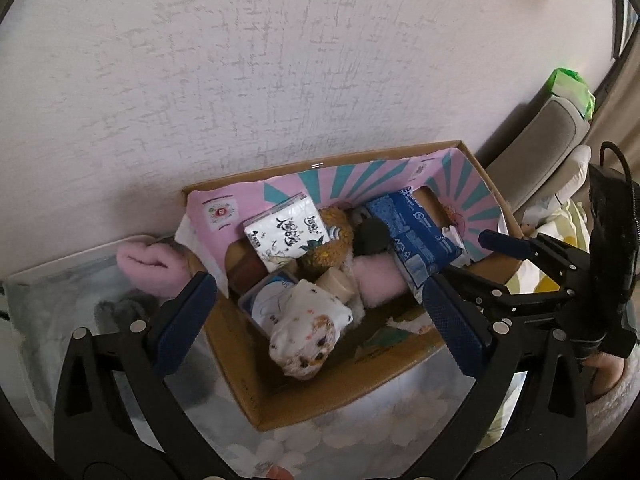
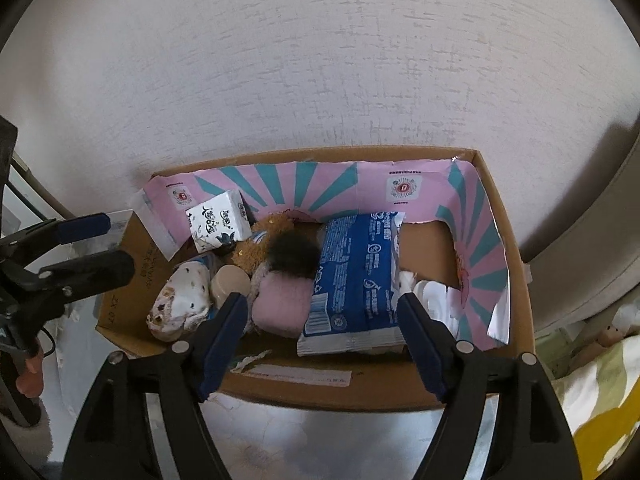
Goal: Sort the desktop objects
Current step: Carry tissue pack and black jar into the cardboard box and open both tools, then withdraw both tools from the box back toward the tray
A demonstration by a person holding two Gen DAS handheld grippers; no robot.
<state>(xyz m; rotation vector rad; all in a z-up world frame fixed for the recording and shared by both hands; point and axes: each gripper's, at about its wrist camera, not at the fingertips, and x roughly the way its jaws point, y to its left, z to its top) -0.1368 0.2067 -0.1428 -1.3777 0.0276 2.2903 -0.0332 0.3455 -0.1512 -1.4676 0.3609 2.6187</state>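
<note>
A cardboard box [image 2: 516, 280] lined with pink and teal paper stands against the wall. In it lie a white tissue pack [image 2: 218, 224], a blue wipes pack [image 2: 356, 276], a pink plush [image 2: 280, 304], a white spotted soft toy [image 2: 182, 300], a brown plush [image 2: 256, 248] and a black fuzzy ball [image 2: 292, 256]. My right gripper [image 2: 320, 300] hovers open over the blue wipes pack, its pads off the pack. My left gripper [image 1: 316, 284] stands wide open above the spotted soft toy [image 1: 308, 332], holding nothing.
A pink fuzzy item [image 1: 148, 268] lies on the glossy floral tabletop [image 1: 352, 432] left of the box. A grey padded seat [image 1: 540, 152] with a green pack [image 1: 572, 88] on it stands at the right. The textured wall rises right behind the box.
</note>
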